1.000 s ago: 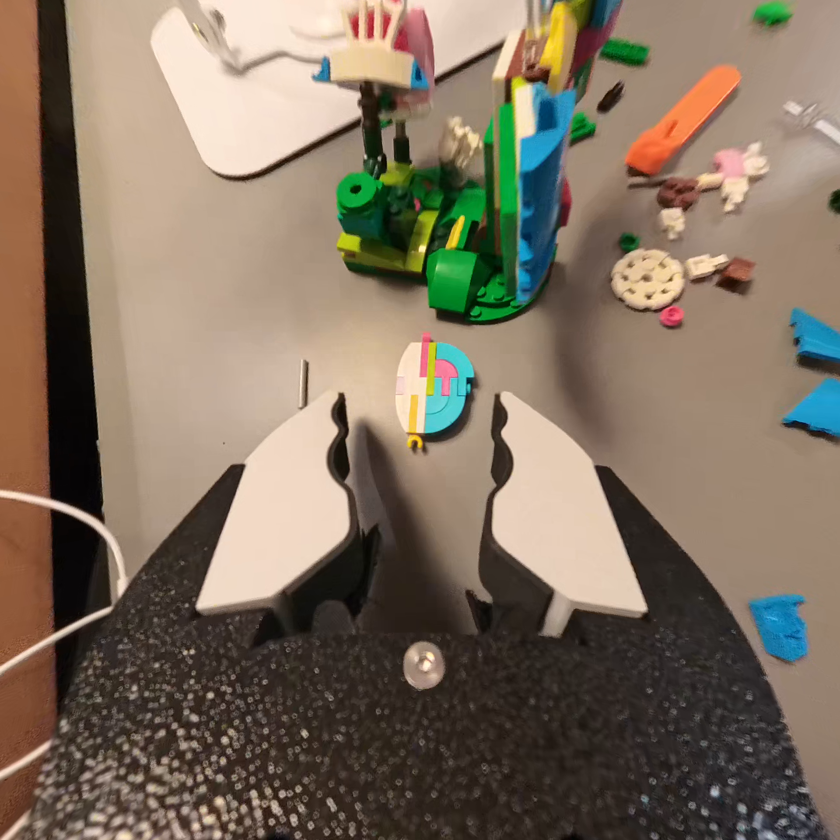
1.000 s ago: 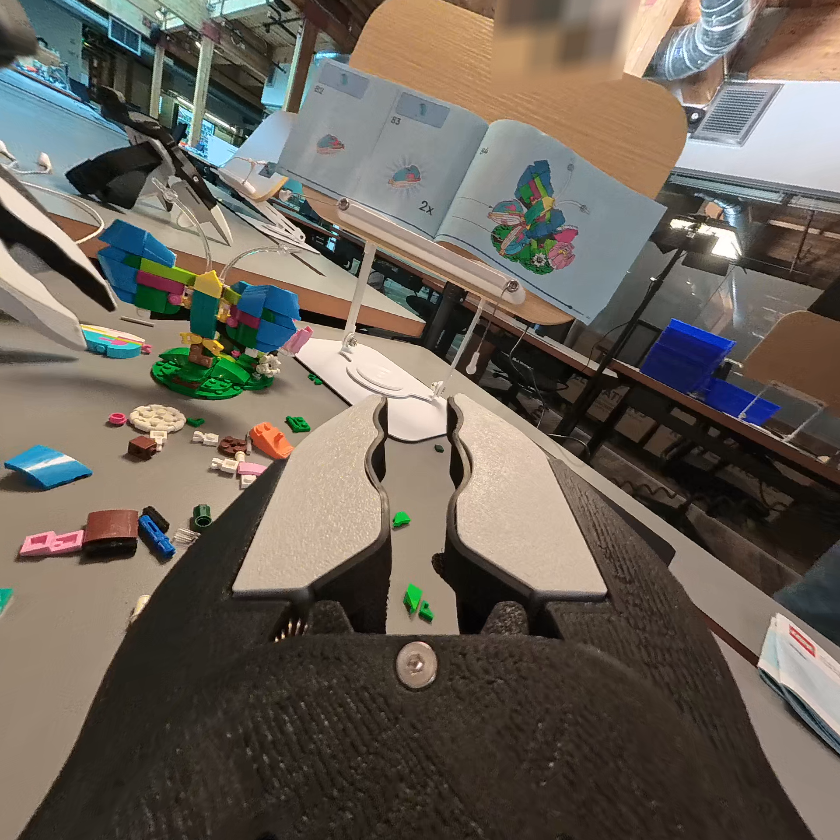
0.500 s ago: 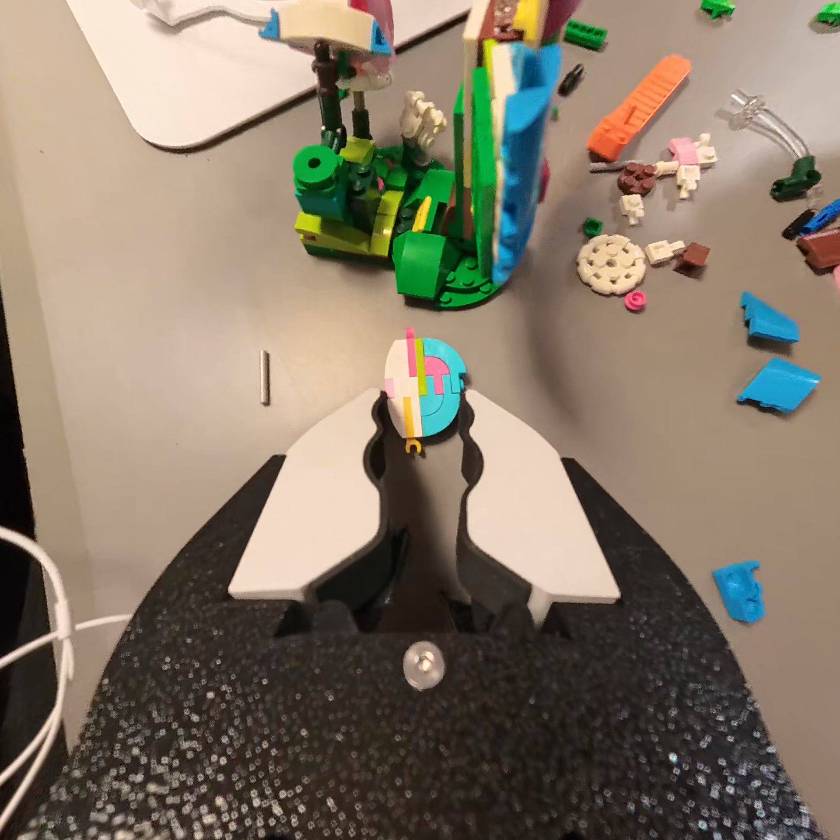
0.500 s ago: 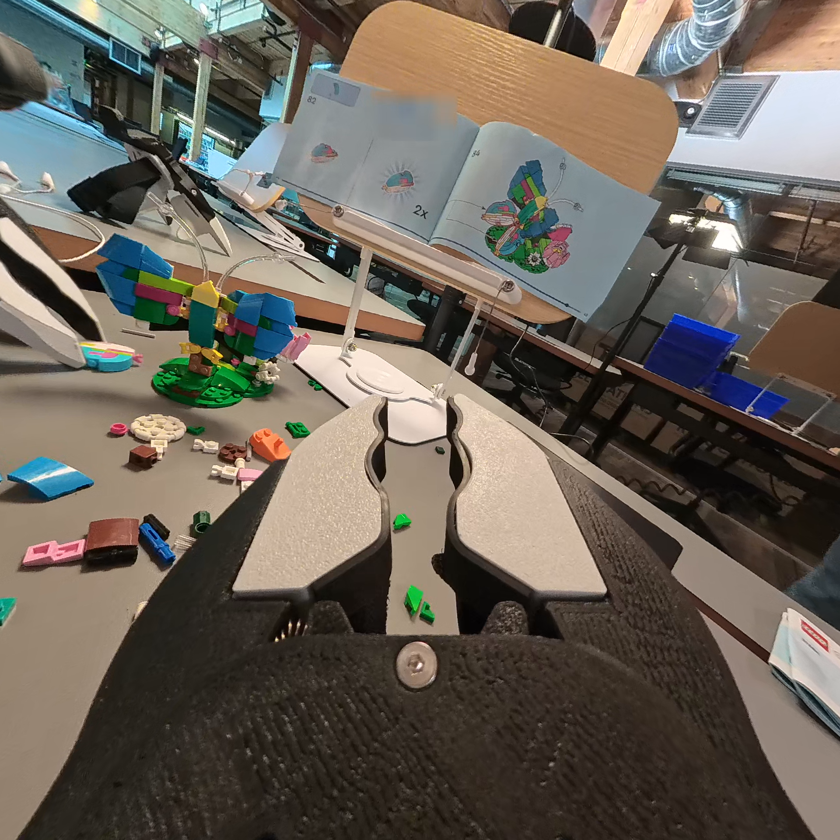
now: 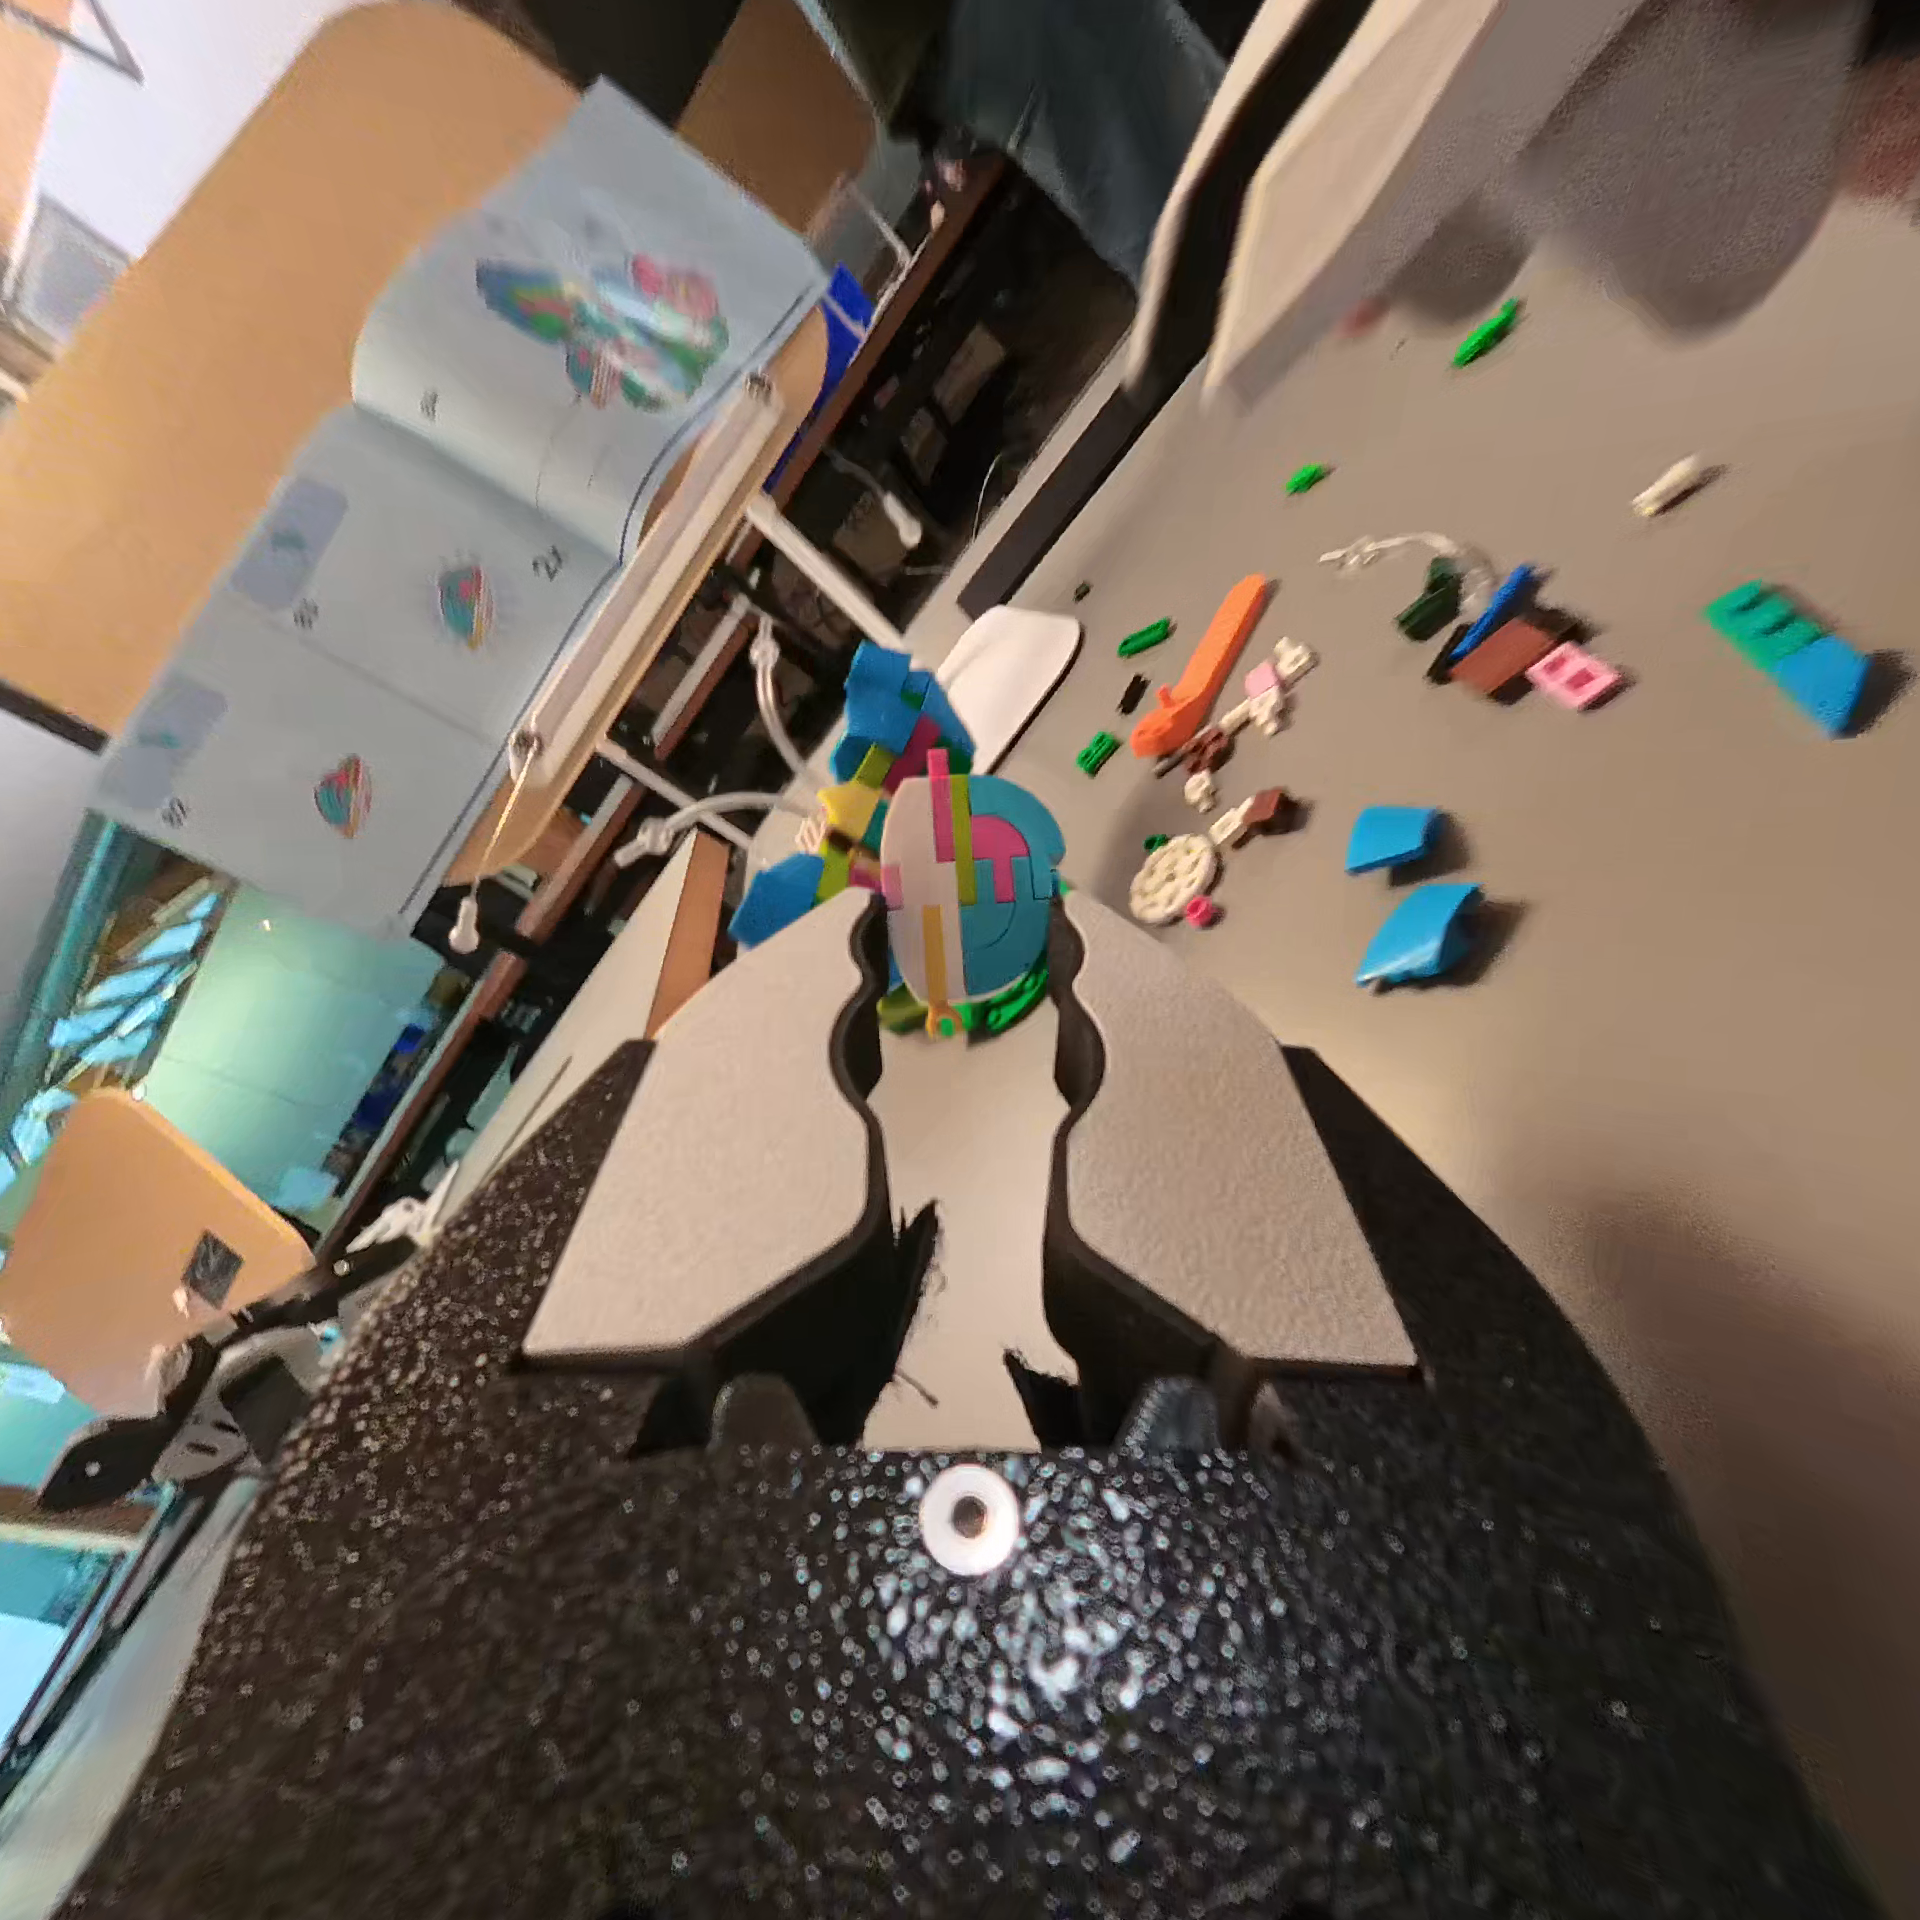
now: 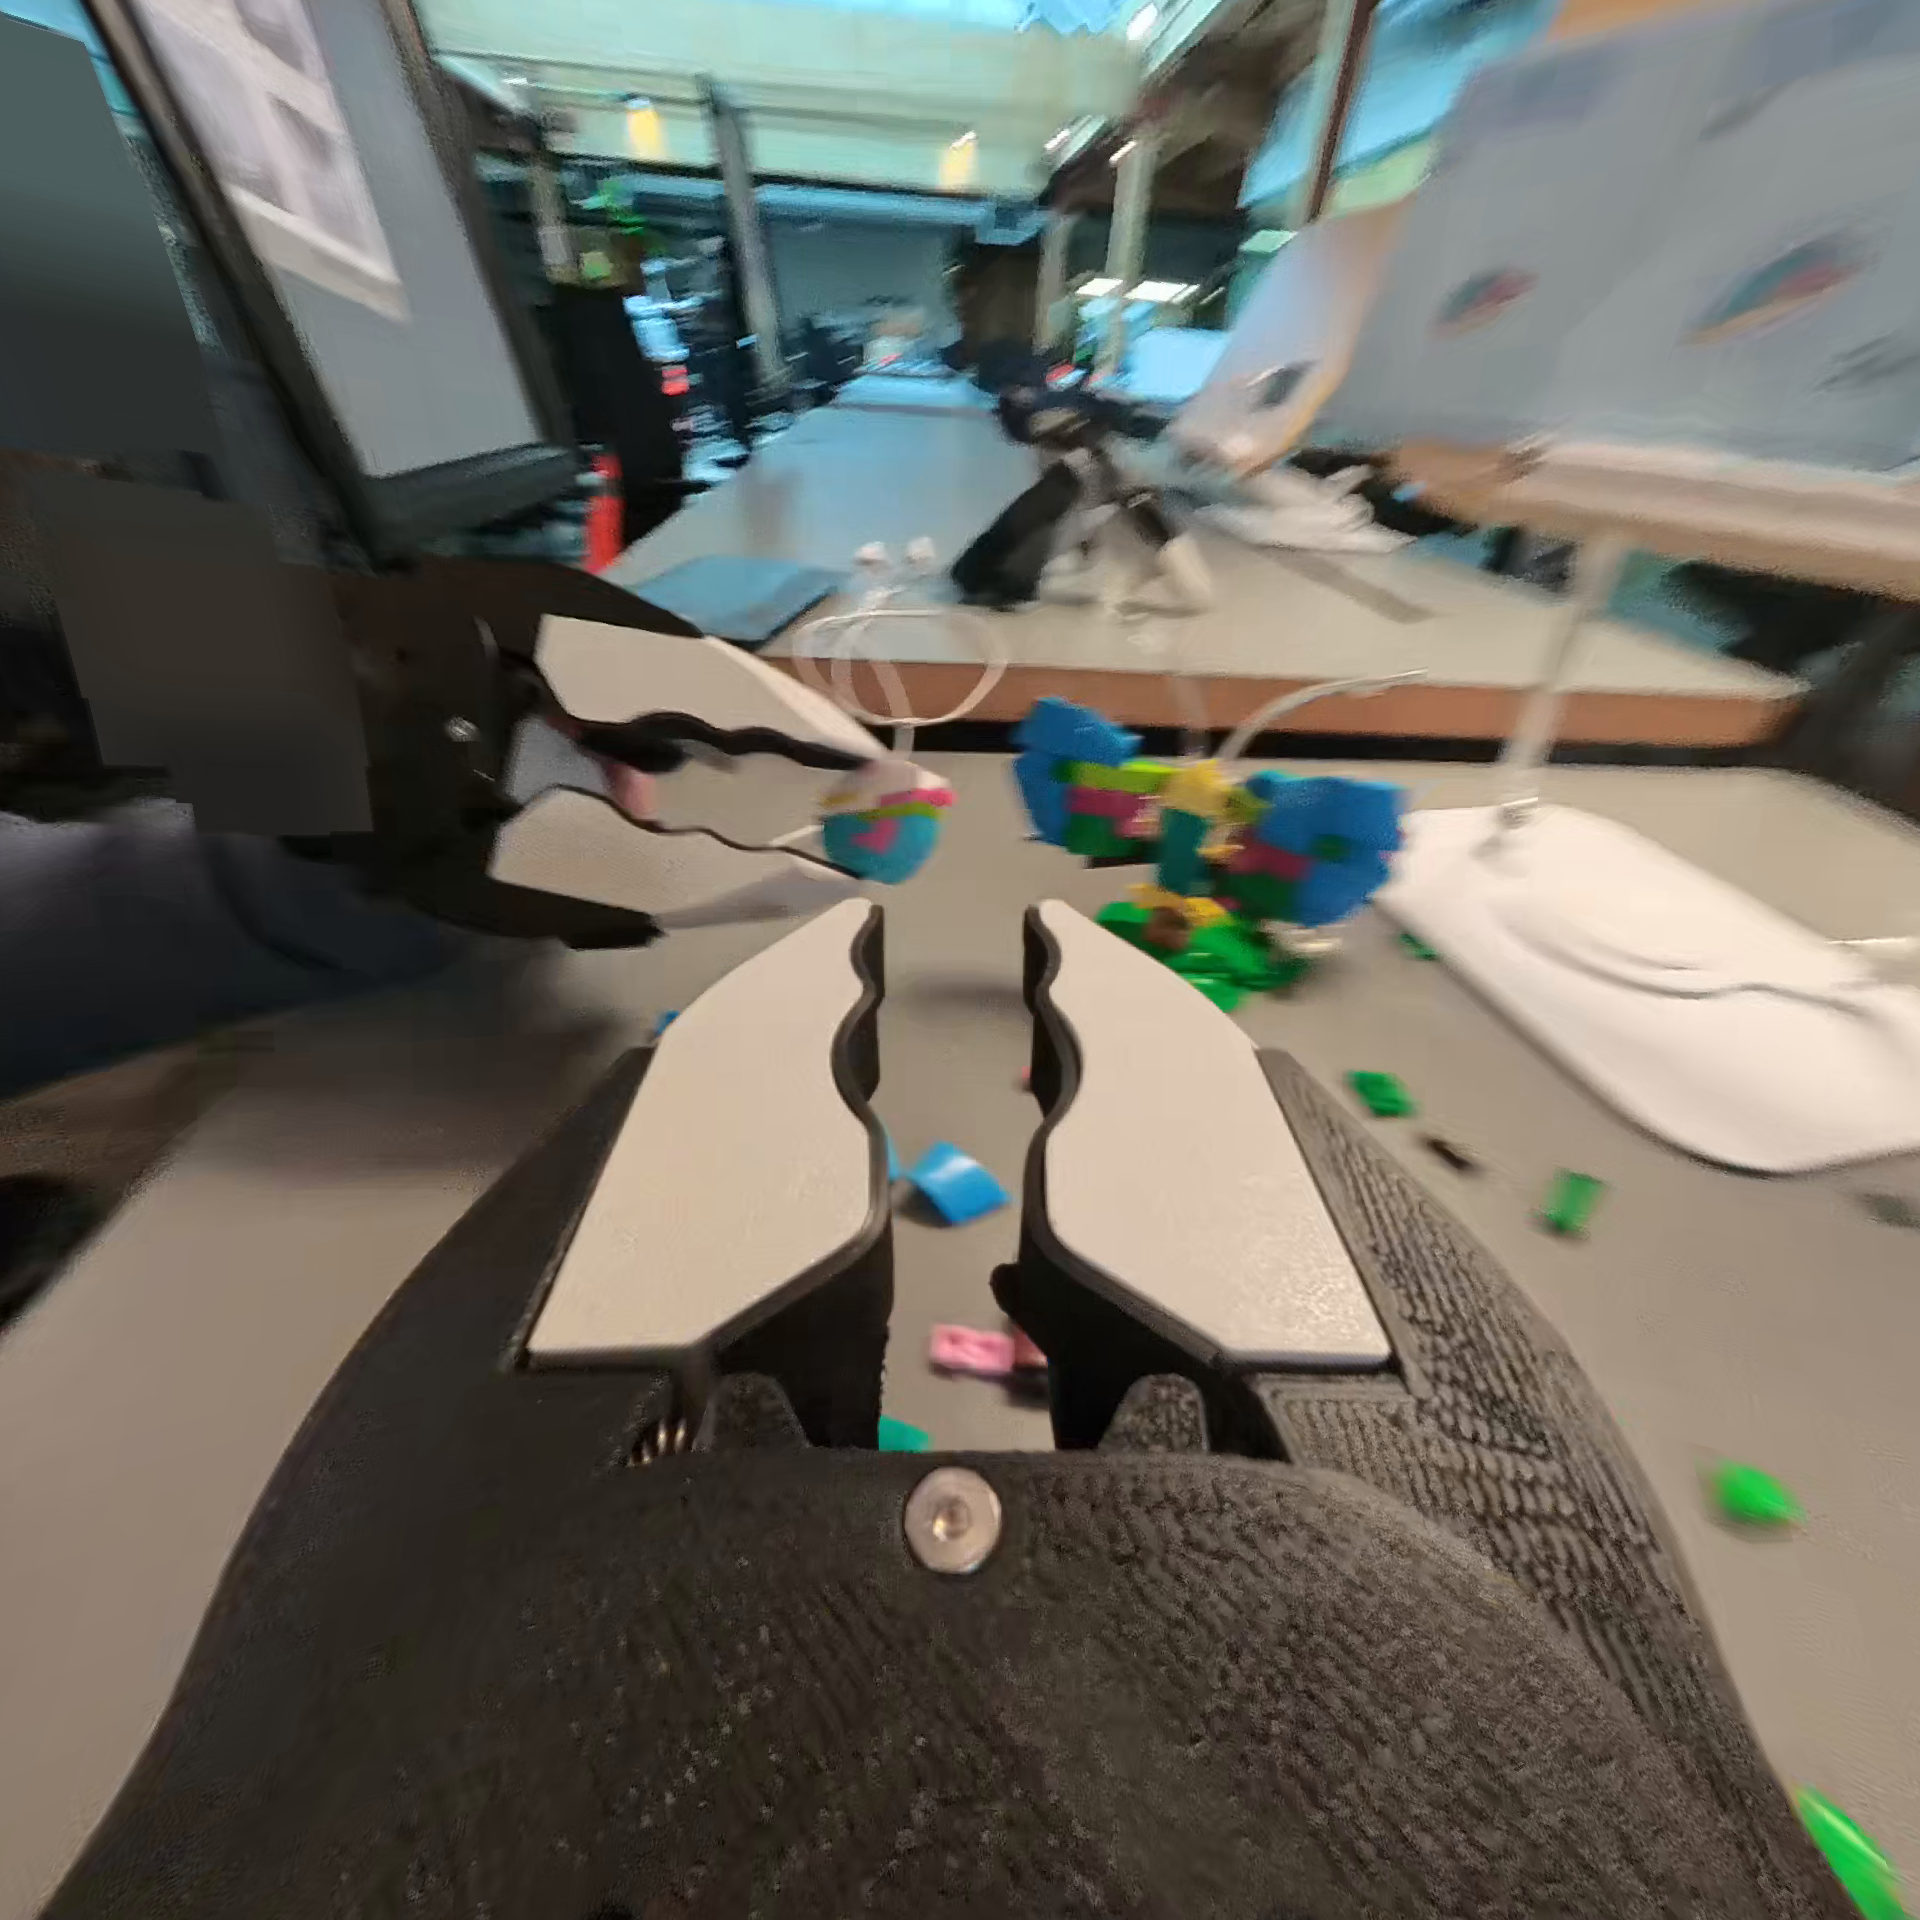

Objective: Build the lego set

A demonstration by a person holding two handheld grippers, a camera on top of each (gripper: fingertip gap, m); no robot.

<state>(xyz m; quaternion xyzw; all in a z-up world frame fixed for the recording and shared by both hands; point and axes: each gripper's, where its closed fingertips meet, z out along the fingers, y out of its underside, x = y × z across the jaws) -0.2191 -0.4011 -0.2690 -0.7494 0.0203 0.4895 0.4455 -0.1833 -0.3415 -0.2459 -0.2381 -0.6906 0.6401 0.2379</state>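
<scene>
Gripping the wing (image 5: pixel 966 894) clear of the bench, left gripper (image 5: pixel 961 935) holds it beside the butterfly (image 6: pixel 1205 831) — right gripper (image 6: pixel 951 925), jaws apart and empty, sits nearer the bench's near edge.

Black speckled left tongs (image 5: pixel 966 914) and black textured right tongs (image 6: pixel 953 925), both with wavy-edged grey fingers (image 5: pixel 748 1132) and a silver screw (image 5: pixel 968 1519).

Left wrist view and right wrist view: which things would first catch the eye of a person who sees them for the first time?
First, the small round wing section of white, teal and pink bricks, clamped between the jaws of the left gripper and lifted off the grey table. Just behind it stands the half-built butterfly model on its green base. To its right, loose bricks lie scattered, among them an orange brick separator.
</scene>
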